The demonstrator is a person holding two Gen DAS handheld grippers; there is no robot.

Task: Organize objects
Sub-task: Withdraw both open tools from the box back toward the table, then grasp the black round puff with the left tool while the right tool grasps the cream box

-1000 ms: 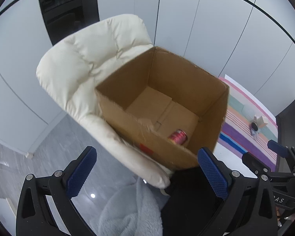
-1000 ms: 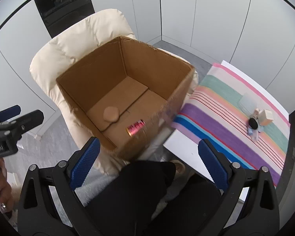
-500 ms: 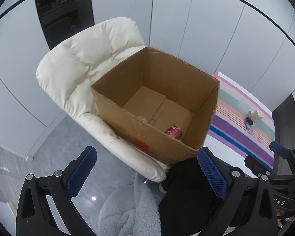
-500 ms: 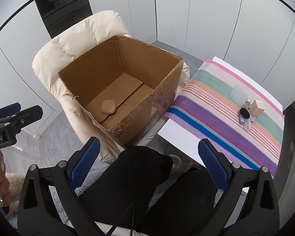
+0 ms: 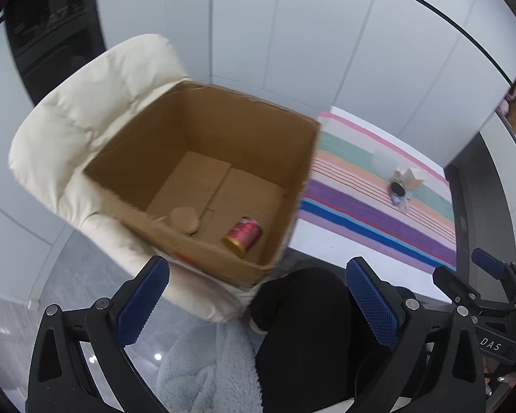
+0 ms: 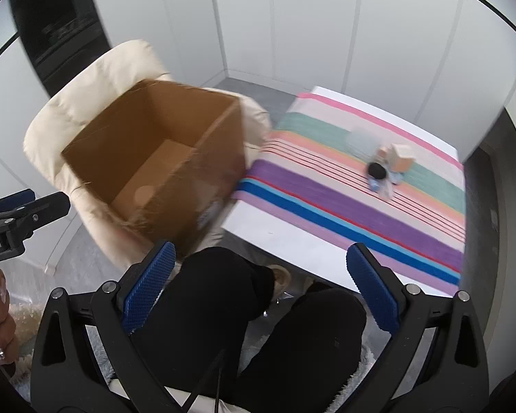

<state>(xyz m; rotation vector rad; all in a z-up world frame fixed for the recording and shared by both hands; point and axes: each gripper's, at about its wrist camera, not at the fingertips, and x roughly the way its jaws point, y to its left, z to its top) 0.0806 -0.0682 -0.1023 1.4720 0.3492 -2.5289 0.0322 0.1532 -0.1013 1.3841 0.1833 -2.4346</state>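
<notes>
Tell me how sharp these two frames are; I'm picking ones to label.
Left wrist view: cardboard box and red can slightly smeared, left gripper crisp. Right wrist view: heavier motion blur on the box and the small items on the striped cloth; right gripper sharp.

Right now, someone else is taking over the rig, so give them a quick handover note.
Left gripper: open, holding nothing.
Right gripper: open, holding nothing.
Cardboard box sits on the cream chair; inside lie a red can on its side and a tan round disc.
Left to do: a small cluster of items on the striped cloth is not boxed yet; blur hides what they are.
</notes>
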